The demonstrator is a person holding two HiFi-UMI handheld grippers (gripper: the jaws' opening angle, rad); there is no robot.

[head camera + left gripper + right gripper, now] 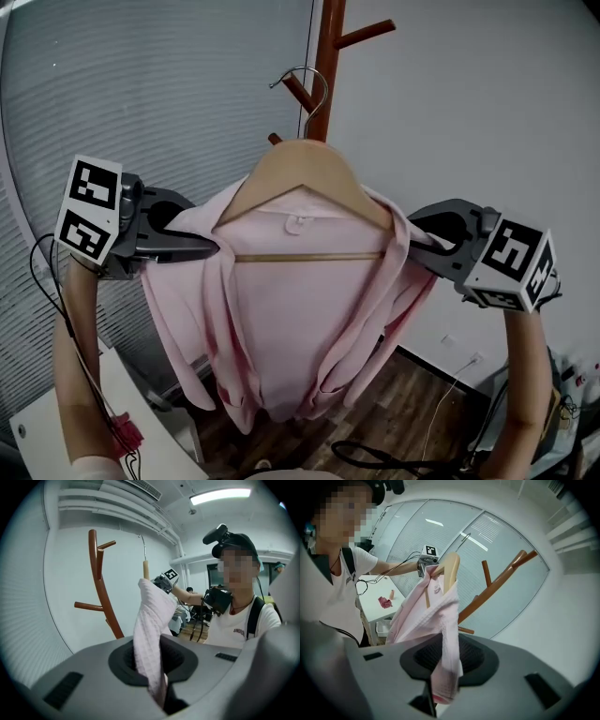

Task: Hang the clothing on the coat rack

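Observation:
A pink garment [291,309] hangs on a wooden hanger [305,173] with a metal hook [309,89], held up in front of the brown wooden coat rack [328,42]. The hook sits close to a rack peg [298,92]; I cannot tell whether it touches. My left gripper [214,248] is shut on the garment's left shoulder, the pink cloth [150,644] pinched between its jaws. My right gripper [412,248] is shut on the right shoulder, cloth [443,667] caught between its jaws. The rack [101,583] and hanger [450,571] also show in the gripper views.
A white table [56,422] stands at lower left with a small red item [127,433]. Window blinds [141,94] fill the left background, a white wall [487,112] the right. Cables [394,459] lie on the wooden floor. The person [234,611] faces the grippers.

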